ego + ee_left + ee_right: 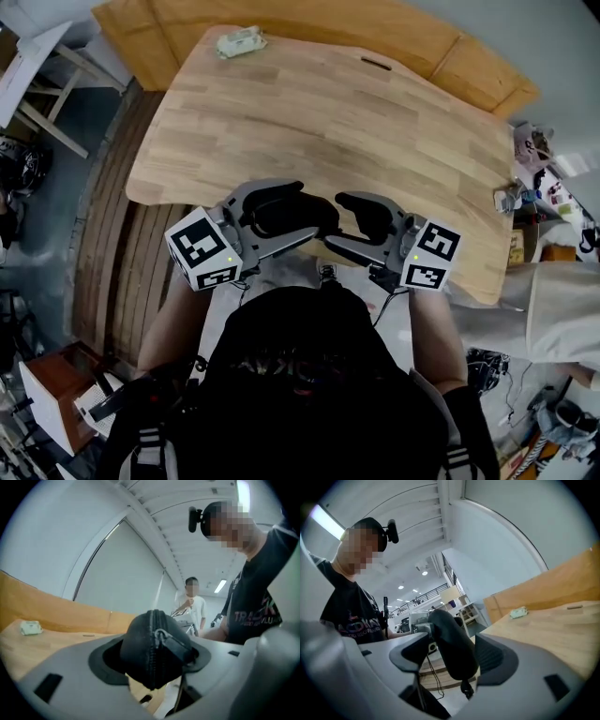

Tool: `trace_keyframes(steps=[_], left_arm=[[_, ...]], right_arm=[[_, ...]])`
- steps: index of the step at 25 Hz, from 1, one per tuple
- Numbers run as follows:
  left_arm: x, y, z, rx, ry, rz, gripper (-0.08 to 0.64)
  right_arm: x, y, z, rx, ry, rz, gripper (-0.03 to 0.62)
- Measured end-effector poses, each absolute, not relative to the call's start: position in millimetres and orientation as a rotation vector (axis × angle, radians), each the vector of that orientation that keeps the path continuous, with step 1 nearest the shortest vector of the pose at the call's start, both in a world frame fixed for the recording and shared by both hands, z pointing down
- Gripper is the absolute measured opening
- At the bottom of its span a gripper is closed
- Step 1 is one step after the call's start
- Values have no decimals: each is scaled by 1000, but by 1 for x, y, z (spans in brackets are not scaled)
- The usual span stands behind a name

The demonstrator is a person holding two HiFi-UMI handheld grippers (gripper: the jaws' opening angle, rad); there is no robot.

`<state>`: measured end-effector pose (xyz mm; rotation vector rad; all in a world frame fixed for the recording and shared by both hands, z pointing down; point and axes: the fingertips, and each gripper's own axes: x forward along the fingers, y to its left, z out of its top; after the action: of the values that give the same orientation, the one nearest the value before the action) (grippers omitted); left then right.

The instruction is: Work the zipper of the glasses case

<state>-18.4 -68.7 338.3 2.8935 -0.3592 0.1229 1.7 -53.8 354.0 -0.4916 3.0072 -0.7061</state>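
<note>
Both grippers are held low, close to the person's torso, just off the near edge of the wooden table (328,122). The black glasses case (279,214) is carried between them, off the table surface.

Left gripper (311,211) – jaws are closed narrowly on one rounded end of the case (140,648), which is seated in the dark pad recesses on both sides. The zipper (151,660) is seen running vertically down the middle of that end, and it reads as zipped shut there. The metal zipper pull (161,634) is near the top of that end, with a dark tab lying off to the right of it.

Right gripper (336,220) – jaws are also drawn in on the case (452,644), which is seen as a dark oblong body tilted between the pads. The ribbed pad (488,656) is right beside it; contact on that side cannot be confirmed to the last gap. A small dark tab (466,688) is hung below the case.

The marker cubes (204,250) (429,255) are turned up toward the head camera.

A small pale packet (241,41) is left at the far end of the table, well apart from the grippers. A second person in a white top (191,606) is seen in the background of the left gripper view.
</note>
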Motion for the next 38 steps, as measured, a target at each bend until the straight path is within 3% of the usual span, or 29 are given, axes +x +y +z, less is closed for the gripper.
trace_keyframes(steps=[5, 17, 25, 38], left_arm=[[-8, -61, 336, 2889, -235, 97, 279], [17, -60, 335, 2786, -69, 0, 279], [45, -60, 354, 2769, -36, 95, 279], [45, -130, 403, 2641, -554, 177, 313]], right_arm=[[-3, -50, 362, -436, 3052, -715, 330], [11, -44, 376, -316, 3128, -737, 330], [25, -50, 386, -330, 3109, -745, 311], [143, -121, 456, -1014, 3186, -595, 291]])
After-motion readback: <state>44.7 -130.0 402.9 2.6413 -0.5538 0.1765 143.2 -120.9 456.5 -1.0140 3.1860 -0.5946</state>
